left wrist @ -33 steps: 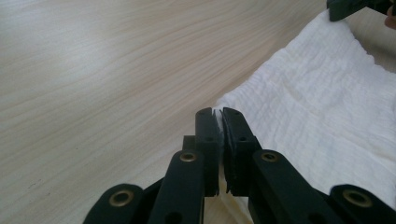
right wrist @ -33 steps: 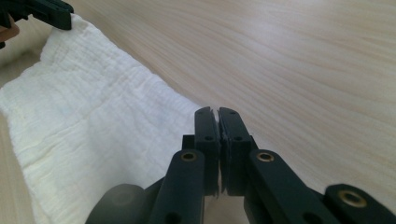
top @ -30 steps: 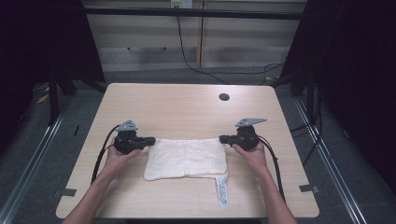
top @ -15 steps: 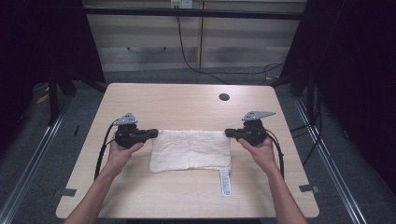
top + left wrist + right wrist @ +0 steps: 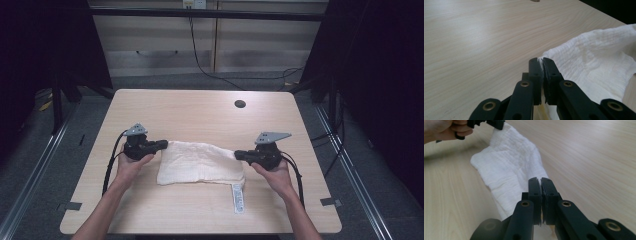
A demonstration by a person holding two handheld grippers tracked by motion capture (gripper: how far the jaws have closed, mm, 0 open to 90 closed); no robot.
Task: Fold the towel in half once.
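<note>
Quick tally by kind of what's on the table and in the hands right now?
White crinkled cloth, a corner clamped in each gripper: 1
Long white care label hanging off the cloth: 1
Black two-jaw grippers, left and right: 2
Light wooden table: 1
Total: 5

My high view looks forward and down on the whole table (image 5: 200,115) from my side. Each gripper view sits low, close behind its own jaws, facing across the wood; all three share the white cloth (image 5: 200,162).

white tag (image 5: 238,198) on the towel (image 5: 200,162), print perhaps present, too small to read
</note>
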